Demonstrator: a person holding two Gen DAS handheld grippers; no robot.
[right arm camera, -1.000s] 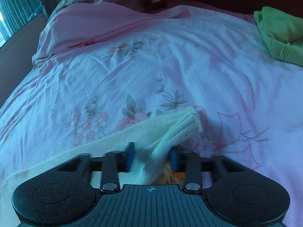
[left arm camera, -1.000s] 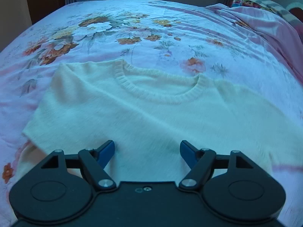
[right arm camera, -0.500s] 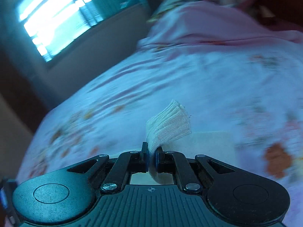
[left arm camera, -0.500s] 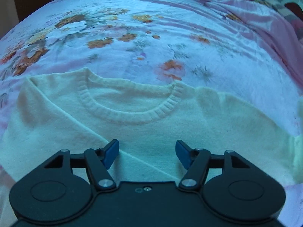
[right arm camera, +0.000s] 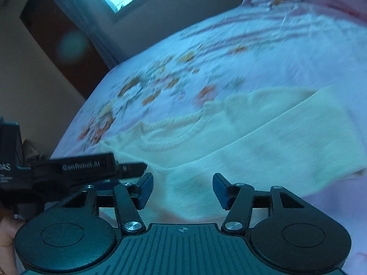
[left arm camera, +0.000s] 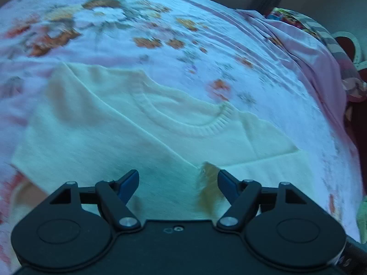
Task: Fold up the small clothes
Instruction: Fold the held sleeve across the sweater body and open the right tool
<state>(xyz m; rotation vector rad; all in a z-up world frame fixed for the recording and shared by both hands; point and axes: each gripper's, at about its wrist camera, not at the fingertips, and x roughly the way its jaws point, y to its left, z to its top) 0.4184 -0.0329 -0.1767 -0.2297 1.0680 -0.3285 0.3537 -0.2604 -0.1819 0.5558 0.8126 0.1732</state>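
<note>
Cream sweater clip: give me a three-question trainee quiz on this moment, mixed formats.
1. True or false: the right gripper is shut on the cream sweater.
2. The sleeve lies: A) folded across the sweater's body, B) spread out flat to the side, C) hanging off the floral bedsheet.
3. Fill in: the left gripper has its jaws ____.

Key: 1 false; 2 A; 3 open.

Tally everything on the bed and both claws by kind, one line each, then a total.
Cream knit sweater: 1
Floral bedsheet: 1
Pink quilt: 1
Claws, both open and empty: 2, left claw, right claw
Total: 5
</note>
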